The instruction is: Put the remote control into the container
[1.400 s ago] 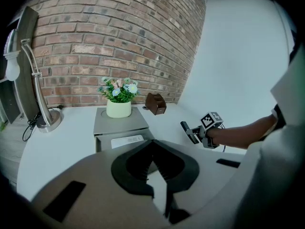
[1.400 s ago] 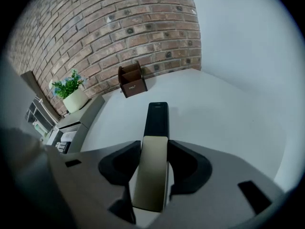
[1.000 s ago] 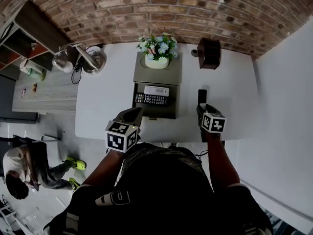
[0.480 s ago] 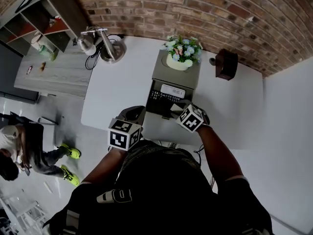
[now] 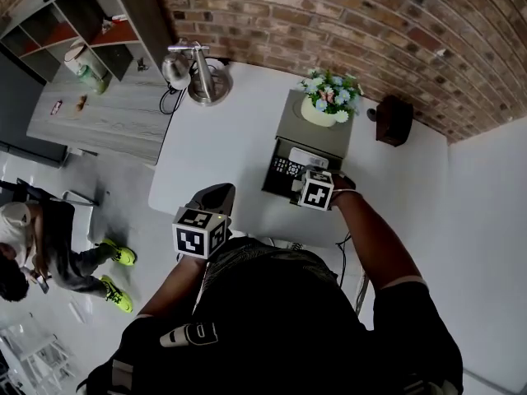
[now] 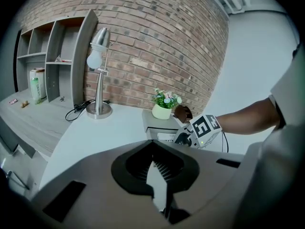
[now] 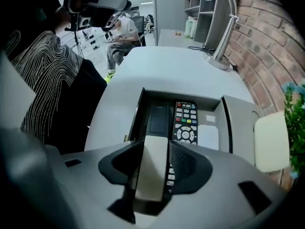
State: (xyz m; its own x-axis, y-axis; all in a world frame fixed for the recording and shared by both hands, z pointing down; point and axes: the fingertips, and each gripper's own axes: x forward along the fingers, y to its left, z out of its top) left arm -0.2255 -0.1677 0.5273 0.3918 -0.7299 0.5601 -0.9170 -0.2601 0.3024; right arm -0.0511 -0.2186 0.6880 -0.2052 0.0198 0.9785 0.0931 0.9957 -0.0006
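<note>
The right tool (image 5: 306, 181) points steeply down into the container (image 5: 309, 136). Its jaws stand wide and clamp the near end of the black remote control (image 7: 158, 119), which lies flat along the left side of the open compartment in the right gripper view. Just at 3 o'clock of it in that view lies a second remote (image 7: 186, 123) with coloured buttons. A small white remote (image 7: 208, 136) lies beside that one, further toward 3 o'clock.

In the head view the container's covered part, at 12 o'clock of the compartment, carries a pot of flowers (image 5: 319, 109). A dark brown box (image 5: 395, 120) stands apart at 2 o'clock of the container. A silver desk lamp (image 5: 198, 76) stands well apart at 10 o'clock, and all of these are on the white desk (image 5: 230, 138).

The left tool (image 5: 221, 194) hovers at the desk's near edge, at 8 o'clock of the container. Its jaws are drawn together with nothing between them.

Off the desk, a shelf unit (image 5: 90, 23) stands past the lamp at 10 o'clock. A person (image 5: 37, 253) sits at 8 o'clock.
</note>
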